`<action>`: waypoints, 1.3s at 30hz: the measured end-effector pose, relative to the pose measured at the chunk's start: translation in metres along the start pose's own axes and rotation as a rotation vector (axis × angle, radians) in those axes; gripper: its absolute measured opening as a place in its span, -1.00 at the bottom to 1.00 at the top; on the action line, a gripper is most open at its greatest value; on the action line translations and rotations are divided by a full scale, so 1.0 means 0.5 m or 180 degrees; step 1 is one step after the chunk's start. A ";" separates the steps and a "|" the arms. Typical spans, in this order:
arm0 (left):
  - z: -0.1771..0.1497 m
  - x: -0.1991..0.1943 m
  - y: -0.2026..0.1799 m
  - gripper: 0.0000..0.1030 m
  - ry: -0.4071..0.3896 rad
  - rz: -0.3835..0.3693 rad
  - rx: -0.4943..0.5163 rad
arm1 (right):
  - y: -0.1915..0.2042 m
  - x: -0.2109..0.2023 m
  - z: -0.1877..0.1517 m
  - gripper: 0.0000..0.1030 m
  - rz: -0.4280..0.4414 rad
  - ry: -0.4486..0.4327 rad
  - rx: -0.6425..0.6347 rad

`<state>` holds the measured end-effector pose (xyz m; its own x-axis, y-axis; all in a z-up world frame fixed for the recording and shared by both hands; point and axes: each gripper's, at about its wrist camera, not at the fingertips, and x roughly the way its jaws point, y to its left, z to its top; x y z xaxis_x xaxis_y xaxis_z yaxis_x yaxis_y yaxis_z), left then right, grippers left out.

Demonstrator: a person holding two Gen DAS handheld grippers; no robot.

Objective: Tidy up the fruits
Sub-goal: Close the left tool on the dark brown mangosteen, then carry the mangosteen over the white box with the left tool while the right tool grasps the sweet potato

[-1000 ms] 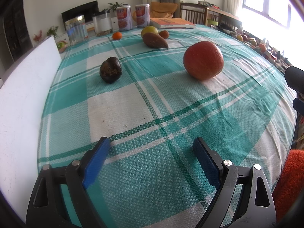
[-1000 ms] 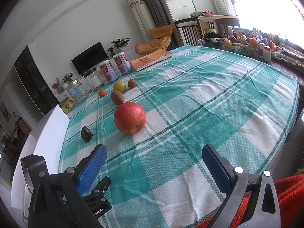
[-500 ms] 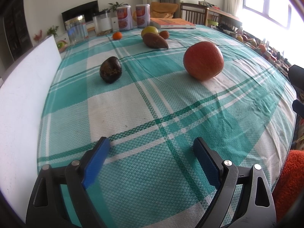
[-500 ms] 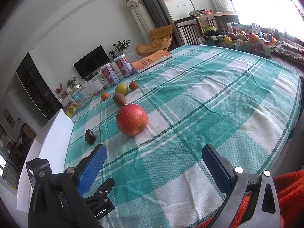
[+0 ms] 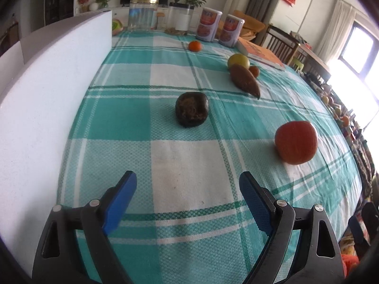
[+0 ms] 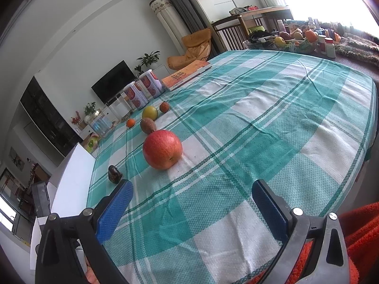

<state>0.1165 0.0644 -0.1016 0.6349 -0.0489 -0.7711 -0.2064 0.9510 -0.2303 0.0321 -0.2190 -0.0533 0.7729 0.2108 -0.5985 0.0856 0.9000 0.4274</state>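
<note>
Left wrist: round smooth red apple [image 5: 296, 142], wrinkled dark fruit [image 5: 191, 109], woven plaid tablecloth [image 5: 189, 165].

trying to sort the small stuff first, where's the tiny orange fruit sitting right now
In the left wrist view the small orange fruit lies alone at the far end of the checked tablecloth, just in front of the two printed cans, left of the yellow fruit.

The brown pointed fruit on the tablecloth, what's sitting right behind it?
Behind the brown pointed fruit sit a yellow-green round fruit and a small orange fruit. Its body covers their lower parts, so contact can't be judged.
</note>
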 end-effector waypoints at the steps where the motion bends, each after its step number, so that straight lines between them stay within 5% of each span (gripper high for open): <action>1: 0.021 0.014 -0.002 0.72 -0.0039 0.0056 -0.0047 | 0.000 0.000 0.000 0.94 -0.0001 0.0001 0.0001; 9: 0.113 0.128 -0.003 0.67 -0.0032 0.0426 -0.0096 | -0.018 -0.005 0.003 0.94 0.0044 -0.0008 0.0132; 12: 0.119 0.124 -0.009 -0.22 -0.0059 0.0356 0.0057 | -0.033 0.000 0.005 0.94 0.0071 0.0029 0.0252; 20: 0.048 0.042 -0.002 -0.22 -0.0044 0.0057 0.0101 | -0.056 0.014 0.026 0.94 0.0291 0.0099 0.0470; 24: 0.022 -0.006 -0.007 -0.22 -0.0003 -0.0159 0.0173 | 0.017 0.108 0.144 0.95 0.0349 0.0474 -0.0082; 28: 0.011 -0.044 -0.021 -0.22 0.0039 -0.0352 0.0194 | 0.147 0.295 0.253 0.95 0.0244 0.1184 -0.0786; 30: 0.005 -0.062 -0.029 -0.22 0.0076 -0.0449 0.0226 | 0.191 0.390 0.279 0.95 0.0236 0.1455 -0.0829; 33: -0.006 -0.092 -0.033 -0.22 0.0117 -0.0560 0.0280 | 0.232 0.520 0.284 0.82 0.0238 0.1931 -0.0751; 36: -0.018 -0.121 -0.027 -0.22 0.0138 -0.0600 0.0353 | 0.257 0.601 0.274 0.69 0.0003 0.2025 -0.0890; 38: -0.026 -0.136 -0.019 -0.22 0.0163 -0.0623 0.0362 | 0.271 0.630 0.258 0.25 -0.0033 0.2109 -0.1059; 39: -0.030 -0.143 -0.015 -0.22 0.0176 -0.0633 0.0361 | 0.276 0.633 0.256 -0.16 0.0028 0.2125 -0.1061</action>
<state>0.0615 0.0564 -0.0537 0.6123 -0.2526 -0.7492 0.0057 0.9490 -0.3153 0.3693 -0.0771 -0.0970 0.2174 0.3098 -0.9256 -0.1962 0.9428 0.2695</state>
